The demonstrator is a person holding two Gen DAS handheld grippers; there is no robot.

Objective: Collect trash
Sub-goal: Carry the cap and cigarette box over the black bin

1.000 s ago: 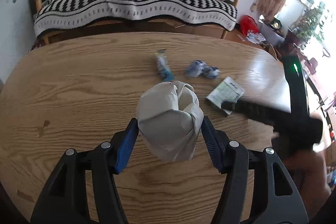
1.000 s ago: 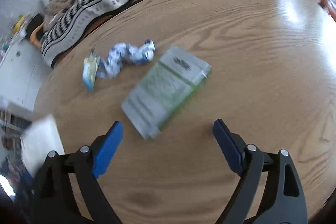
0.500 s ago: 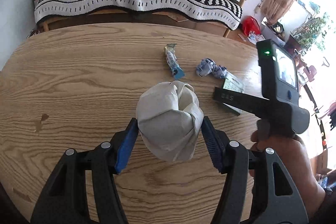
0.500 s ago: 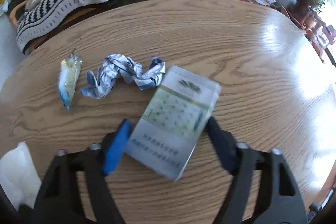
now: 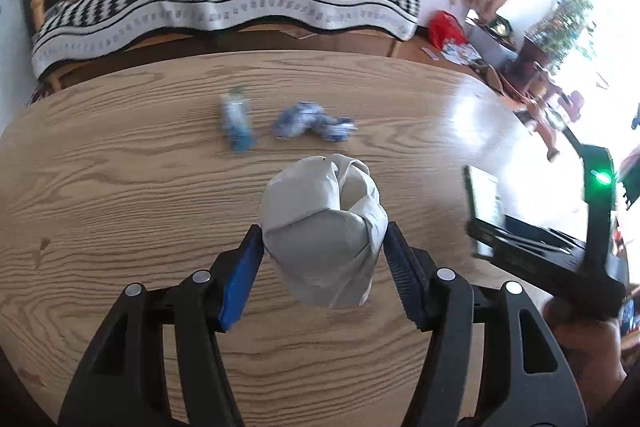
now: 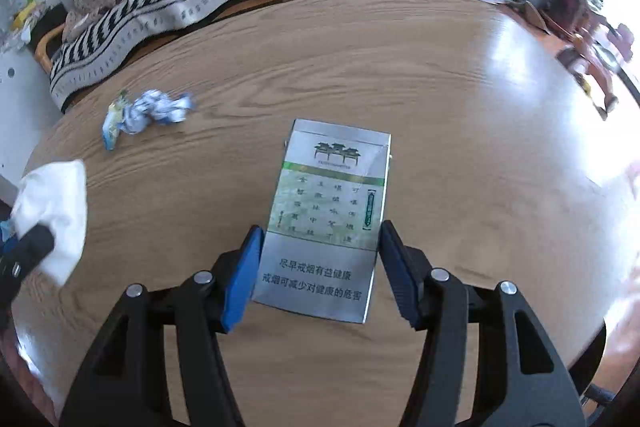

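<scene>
Trash comes in both my claws: my right gripper (image 6: pixel 320 263), whose jaws have just been closing, clamps the cigarette pack (image 6: pixel 330 219) by its long edges, lifted flat off the wooden table (image 6: pixel 440 107). My left gripper (image 5: pixel 322 263) pinches the crumpled paper wad (image 5: pixel 324 227), freeing both for disposal. The candy wrapper (image 5: pixel 237 125) and crumpled foil wrapper (image 5: pixel 312 121) wait on the table.

Round wooden table (image 5: pixel 120 187), oak grain, glossy with window glare at right. Lying directly on it, at far side: a small blue-and-white wrapper (image 5: pixel 237 123), and just right of it, close beside, a crumpled blue-and-white wrapper (image 5: pixel 310 121). A dark spot (image 5: pixel 43 243) on the wood near left edge.
</scene>
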